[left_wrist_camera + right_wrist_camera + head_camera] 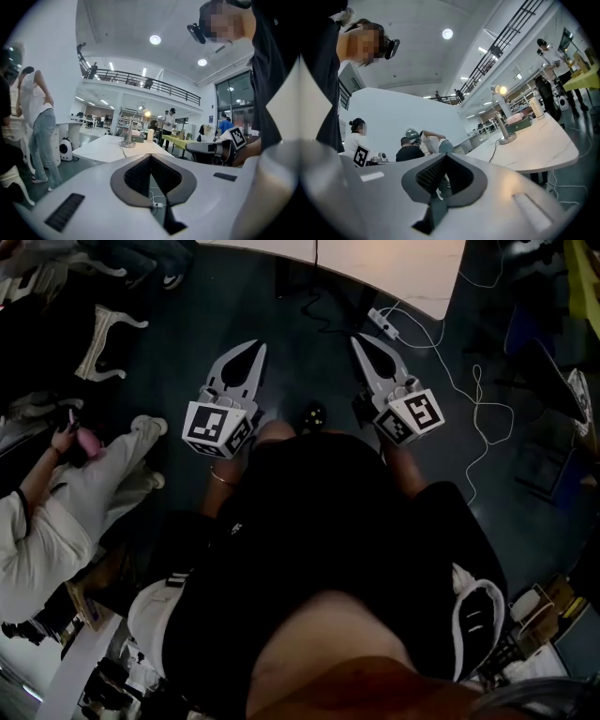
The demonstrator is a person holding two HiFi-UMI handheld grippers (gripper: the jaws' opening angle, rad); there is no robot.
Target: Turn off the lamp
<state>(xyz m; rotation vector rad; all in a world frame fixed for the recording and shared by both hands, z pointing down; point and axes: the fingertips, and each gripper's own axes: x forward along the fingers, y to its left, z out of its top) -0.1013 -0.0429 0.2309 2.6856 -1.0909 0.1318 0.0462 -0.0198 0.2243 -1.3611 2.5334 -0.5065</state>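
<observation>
A desk lamp (505,125) stands lit on a white table (534,147), its round base near the table's far side and its glowing head (501,89) above. The left gripper view shows the same lamp (128,137) far ahead, with its bright head (147,113). My left gripper (254,348) and right gripper (360,341) hang side by side over dark floor, short of the table's edge (394,277). Both are shut with nothing between the jaws, the tips meeting in the left gripper view (150,155) and the right gripper view (445,154). The lamp itself is outside the head view.
A white power strip (386,326) and a looping white cable (473,409) lie on the floor by the table. A person in light clothes (56,512) sits low at the left. Other people stand around the hall, one beside the table (37,122).
</observation>
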